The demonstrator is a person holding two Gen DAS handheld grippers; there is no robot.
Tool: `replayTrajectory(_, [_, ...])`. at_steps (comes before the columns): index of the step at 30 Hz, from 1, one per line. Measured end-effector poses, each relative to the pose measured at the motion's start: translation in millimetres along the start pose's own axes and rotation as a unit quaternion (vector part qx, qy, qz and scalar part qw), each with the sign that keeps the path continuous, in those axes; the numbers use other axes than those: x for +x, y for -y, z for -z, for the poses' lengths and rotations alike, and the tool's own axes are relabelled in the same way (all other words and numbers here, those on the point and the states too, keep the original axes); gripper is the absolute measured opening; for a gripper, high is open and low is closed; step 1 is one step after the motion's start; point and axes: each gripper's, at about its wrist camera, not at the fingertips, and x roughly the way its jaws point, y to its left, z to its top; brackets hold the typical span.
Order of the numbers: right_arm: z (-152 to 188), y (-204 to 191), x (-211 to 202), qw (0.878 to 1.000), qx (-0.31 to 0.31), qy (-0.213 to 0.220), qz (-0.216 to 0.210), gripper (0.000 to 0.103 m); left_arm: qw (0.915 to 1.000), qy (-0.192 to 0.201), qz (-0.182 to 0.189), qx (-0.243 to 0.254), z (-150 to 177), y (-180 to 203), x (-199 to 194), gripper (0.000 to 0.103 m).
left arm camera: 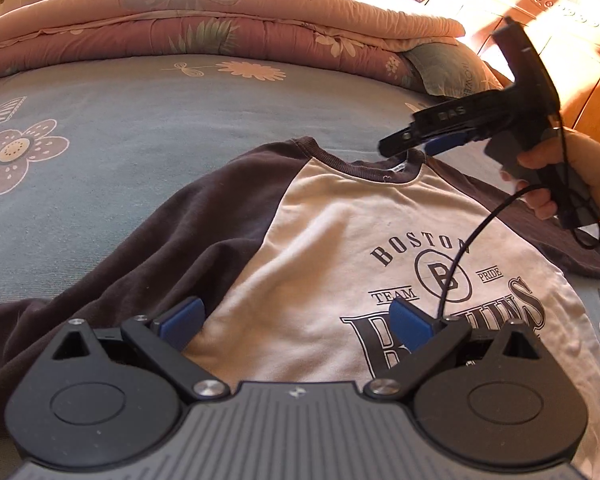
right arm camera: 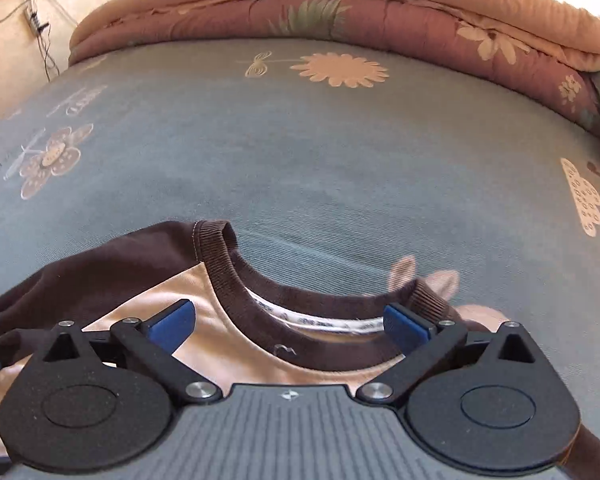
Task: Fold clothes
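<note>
A cream shirt (left arm camera: 320, 216) with dark brown sleeves and a "Boston Bruins" print lies face up on the blue-grey flowered bed sheet (left arm camera: 140, 120). Its left sleeve (left arm camera: 148, 240) is rumpled. My left gripper (left arm camera: 296, 320) hovers open over the lower chest, its blue pads (left arm camera: 180, 320) wide apart with nothing between them. A hand (left arm camera: 560, 168) holds my right gripper (left arm camera: 412, 142) over the collar. In the right wrist view, the right gripper (right arm camera: 288, 324) stands wide open above the brown ribbed collar (right arm camera: 320, 296), with its pads clear of the cloth.
A folded pink floral quilt (left arm camera: 220, 28) lies across the far side of the bed, with a pillow (left arm camera: 448, 68) at its right end. Sunlit wooden furniture (left arm camera: 572, 80) stands at the right. A power strip with cables (right arm camera: 34, 20) hangs on the wall at left.
</note>
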Motion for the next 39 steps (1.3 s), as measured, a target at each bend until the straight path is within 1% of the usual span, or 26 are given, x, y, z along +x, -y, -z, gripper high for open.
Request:
replayTrajectory(3, [13.3,37.4,-18.6,0.997,0.072,-0.012,-0.022,0.103,1.0000,0.000,-0.001,-0.003,0.1,-1.3,-0.2,0.099])
replayTrajectory(5, [25.2,58.0,-14.8,0.993,0.109,-0.019,-0.027,0.103,1.0000,-0.001,-0.003,0.000,0.8,-0.1,0.8,0.099])
replayTrajectory(8, [39.0,82.3,9.0,0.987,0.157,-0.017,-0.023,0.103,0.9999,-0.010,-0.002,0.009,3.1,1.6,5.9,0.098])
replayTrajectory(10, [36.4,84.3,14.0,0.989,0.147,0.030,-0.020,0.103,0.9998,-0.016,-0.002,0.013,4.8,2.5,10.2,0.098])
replayTrajectory(12, [26.6,86.2,26.3,0.989,0.136,0.049,-0.006,0.103,0.9995,-0.022,-0.008,0.019,6.7,4.1,14.9,0.098])
replayTrajectory(15, [13.9,89.3,35.0,0.990,0.129,0.055,0.009,0.103,0.9992,-0.023,-0.014,0.028,8.5,7.1,14.7,0.098])
replayTrajectory(17, [10.9,86.4,24.0,0.991,0.128,0.046,0.013,0.103,0.9992,-0.023,-0.014,0.029,8.1,7.8,12.6,0.098])
replayTrajectory(19, [15.8,78.0,-1.7,0.992,0.116,0.045,0.015,0.103,0.9993,-0.020,-0.012,0.030,6.9,8.3,9.3,0.098])
replayTrajectory(21, [29.3,71.8,-28.1,0.994,0.108,0.033,-0.003,0.103,0.9994,-0.017,-0.007,0.029,5.9,8.8,6.0,0.098])
replayTrajectory(24, [58.0,65.2,-51.8,0.995,0.102,-0.012,-0.009,0.103,0.9995,-0.013,-0.002,0.028,4.6,11.3,2.4,0.098])
replayTrajectory(26, [75.8,65.1,-54.2,0.994,0.099,-0.034,0.013,0.103,0.9993,-0.013,-0.001,0.035,4.7,15.1,2.2,0.098])
replayTrajectory(28, [91.6,75.4,-42.1,0.992,0.110,-0.055,0.038,0.103,0.9991,-0.015,-0.002,0.040,5.0,18.6,3.6,0.098])
replayTrajectory(29, [95.3,81.1,-35.8,0.991,0.108,-0.053,0.051,0.103,0.9989,-0.016,-0.004,0.043,5.2,20.1,4.6,0.098])
replayTrajectory(30, [97.8,84.1,-33.6,0.994,0.085,-0.026,0.062,0.103,0.9988,-0.017,-0.005,0.045,5.7,21.0,5.2,0.098])
replayTrajectory(31, [96.4,87.2,-30.0,0.995,0.070,-0.012,0.068,0.103,0.9987,-0.018,-0.006,0.047,6.1,21.9,5.7,0.098])
replayTrajectory(32, [94.1,94.4,-23.9,0.995,0.070,-0.004,0.075,0.103,0.9986,-0.019,-0.007,0.050,6.5,22.9,6.2,0.098])
replayTrajectory(34, [84.1,108.2,-18.5,0.993,0.089,0.014,0.081,0.103,0.9985,-0.018,-0.006,0.051,6.5,24.2,5.6,0.098])
replayTrajectory(35, [80.8,112.8,-20.4,0.991,0.108,0.015,0.081,0.103,0.9985,-0.017,-0.005,0.051,6.4,24.9,5.3,0.098])
replayTrajectory(38, [83.4,109.2,-48.6,0.983,0.150,0.026,0.099,0.103,0.9984,-0.015,0.000,0.055,6.7,28.0,2.6,0.098])
replayTrajectory(39, [91.0,100.8,-65.0,0.983,0.151,0.037,0.103,0.103,0.9983,-0.013,0.003,0.057,6.5,30.3,1.5,0.098])
